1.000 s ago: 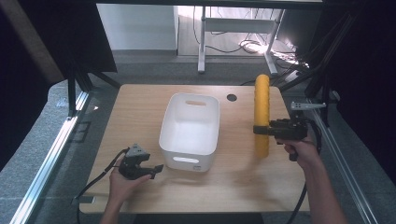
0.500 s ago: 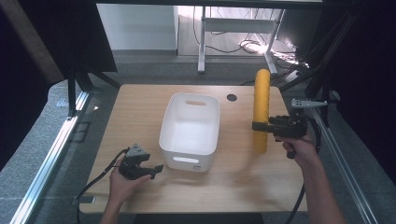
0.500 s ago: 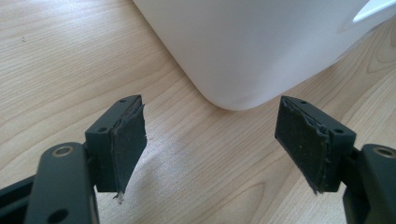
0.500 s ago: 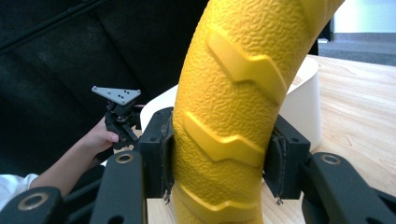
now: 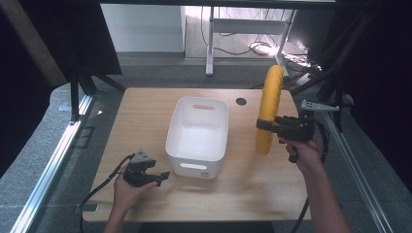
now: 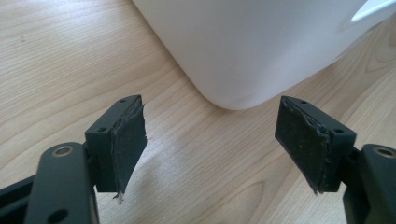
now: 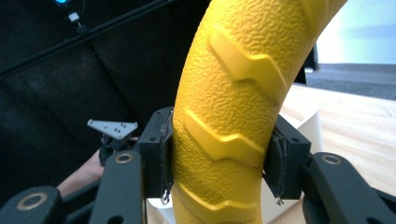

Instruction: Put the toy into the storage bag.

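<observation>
While the wooden table (image 5: 145,121) spreads across the middle of the high view, a white bin (image 5: 198,133) with cut-out handles stands on it near the centre, its inside bare. To the right of the bin, a long yellow foam roller (image 5: 268,109) with a pebbled skin and raised zigzag ridges is held up above the table, slightly curved and tilted, its upper end leaning away toward the far edge and its lower end hanging over the wood. It stands apart from the bin, not touching it.

The right gripper (image 5: 265,124) clamps the roller a little below the middle of its length; in the right gripper view both pads press into the yellow surface from either side, with the roller (image 7: 229,116) rising between them and the pale rim of the bin behind. The person's right hand (image 5: 303,150) grasps the handle from the near right.

The left gripper (image 5: 163,177) rests low over the near left part of the table, just beside the front left corner of the bin, held by the left hand (image 5: 127,191). Its jaws stand wide apart, with bare wood between them and the bin's rounded corner (image 6: 238,56) just ahead.

A small dark round hole (image 5: 241,101) sits in the table beyond the bin.
</observation>
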`<control>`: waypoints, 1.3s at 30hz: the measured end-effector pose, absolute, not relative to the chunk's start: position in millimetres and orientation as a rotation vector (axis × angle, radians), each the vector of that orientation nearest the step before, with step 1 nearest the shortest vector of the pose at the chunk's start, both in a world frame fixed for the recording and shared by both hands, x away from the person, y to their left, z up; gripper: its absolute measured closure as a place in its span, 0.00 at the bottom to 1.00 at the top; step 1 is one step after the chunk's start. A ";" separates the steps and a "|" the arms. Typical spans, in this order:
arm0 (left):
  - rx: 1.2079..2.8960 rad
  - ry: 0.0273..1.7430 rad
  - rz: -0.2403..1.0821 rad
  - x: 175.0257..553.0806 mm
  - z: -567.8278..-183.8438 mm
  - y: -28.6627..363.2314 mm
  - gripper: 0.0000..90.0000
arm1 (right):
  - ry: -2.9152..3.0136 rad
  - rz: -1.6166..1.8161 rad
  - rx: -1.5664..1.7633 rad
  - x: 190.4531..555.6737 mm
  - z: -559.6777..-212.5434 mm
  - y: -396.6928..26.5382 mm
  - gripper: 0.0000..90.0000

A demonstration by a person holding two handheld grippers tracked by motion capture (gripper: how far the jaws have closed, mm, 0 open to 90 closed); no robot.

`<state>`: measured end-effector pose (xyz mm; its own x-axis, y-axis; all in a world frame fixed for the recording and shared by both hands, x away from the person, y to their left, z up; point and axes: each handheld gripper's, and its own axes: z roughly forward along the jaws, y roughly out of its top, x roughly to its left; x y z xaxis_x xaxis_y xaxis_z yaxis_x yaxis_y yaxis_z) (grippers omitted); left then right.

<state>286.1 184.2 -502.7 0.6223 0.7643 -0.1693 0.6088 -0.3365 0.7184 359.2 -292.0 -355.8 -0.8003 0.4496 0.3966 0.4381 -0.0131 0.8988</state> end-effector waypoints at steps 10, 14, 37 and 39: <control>2.072 1.080 0.267 286.2 -503.0 184.5 0.28 | 2.105 1.991 0.959 355.6 -346.4 -275.4 0.56; 2.079 1.078 0.264 286.5 -503.5 184.3 0.28 | 2.079 2.014 0.926 353.4 -340.2 -268.3 0.56; 2.099 1.076 0.261 286.9 -504.4 184.3 0.28 | 1.930 2.033 0.846 348.7 -317.3 -231.5 0.55; 2.100 1.076 0.261 287.0 -504.4 184.5 0.28 | 1.922 2.041 0.836 348.9 -315.7 -227.6 0.55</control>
